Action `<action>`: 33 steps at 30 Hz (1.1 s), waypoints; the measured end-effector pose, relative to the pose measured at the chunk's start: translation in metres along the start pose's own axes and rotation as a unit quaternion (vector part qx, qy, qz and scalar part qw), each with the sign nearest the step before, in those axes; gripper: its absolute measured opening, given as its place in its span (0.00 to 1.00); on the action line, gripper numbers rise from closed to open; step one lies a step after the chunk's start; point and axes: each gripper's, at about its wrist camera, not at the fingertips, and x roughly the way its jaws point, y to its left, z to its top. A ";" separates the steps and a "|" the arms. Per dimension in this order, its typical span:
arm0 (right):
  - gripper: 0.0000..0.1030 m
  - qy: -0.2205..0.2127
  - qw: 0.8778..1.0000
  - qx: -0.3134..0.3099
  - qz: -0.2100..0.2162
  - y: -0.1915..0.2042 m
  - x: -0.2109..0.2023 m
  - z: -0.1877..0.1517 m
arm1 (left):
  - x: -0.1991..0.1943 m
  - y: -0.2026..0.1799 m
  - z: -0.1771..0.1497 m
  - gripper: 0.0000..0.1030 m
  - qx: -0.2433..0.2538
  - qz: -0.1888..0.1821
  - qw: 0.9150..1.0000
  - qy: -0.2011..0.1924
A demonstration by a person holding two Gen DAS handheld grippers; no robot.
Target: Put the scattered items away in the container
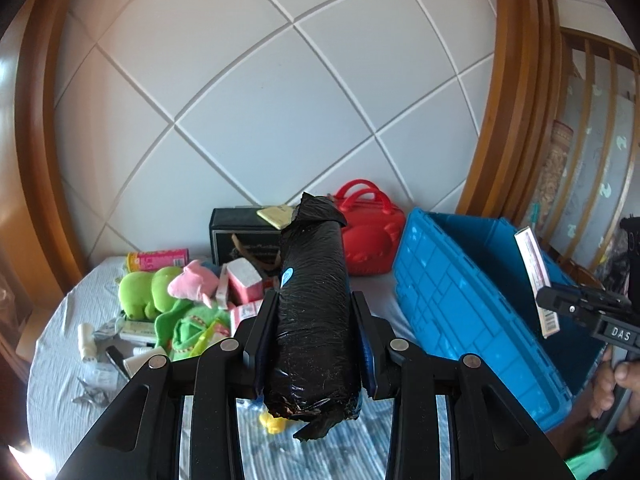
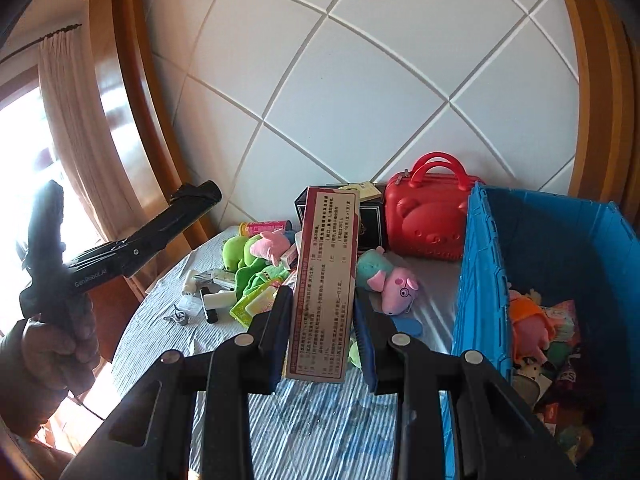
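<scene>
My left gripper (image 1: 316, 300) is shut on a black plastic-wrapped roll (image 1: 312, 308) and holds it raised above the table, left of the blue crate (image 1: 452, 296). It also shows from the side in the right wrist view (image 2: 200, 196). My right gripper (image 2: 322, 300) is shut on a long flat red-and-white box (image 2: 326, 280), held upright left of the crate (image 2: 480, 280). The same box (image 1: 536, 272) shows over the crate's right side in the left wrist view. Several toys and packets (image 2: 536, 328) lie inside the crate.
Scattered on the striped cloth: green plush (image 1: 144, 292), pink plush (image 1: 192, 284), pink boxes (image 1: 248, 280), a pig plush (image 2: 388, 280), small bottles and packets (image 2: 200, 300). A red case (image 2: 424, 216) and a black box (image 1: 244, 236) stand against the wall.
</scene>
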 end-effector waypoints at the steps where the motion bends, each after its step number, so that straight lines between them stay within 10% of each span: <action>1: 0.29 -0.001 1.000 0.004 -0.002 -0.007 -0.003 0.000 | 0.004 -0.008 0.003 0.32 0.004 -0.004 1.000 0.000; 33: 0.28 -0.018 0.985 0.110 -0.131 -0.202 -0.096 -0.026 | 0.095 -0.275 0.039 0.32 0.121 -0.192 0.974 0.016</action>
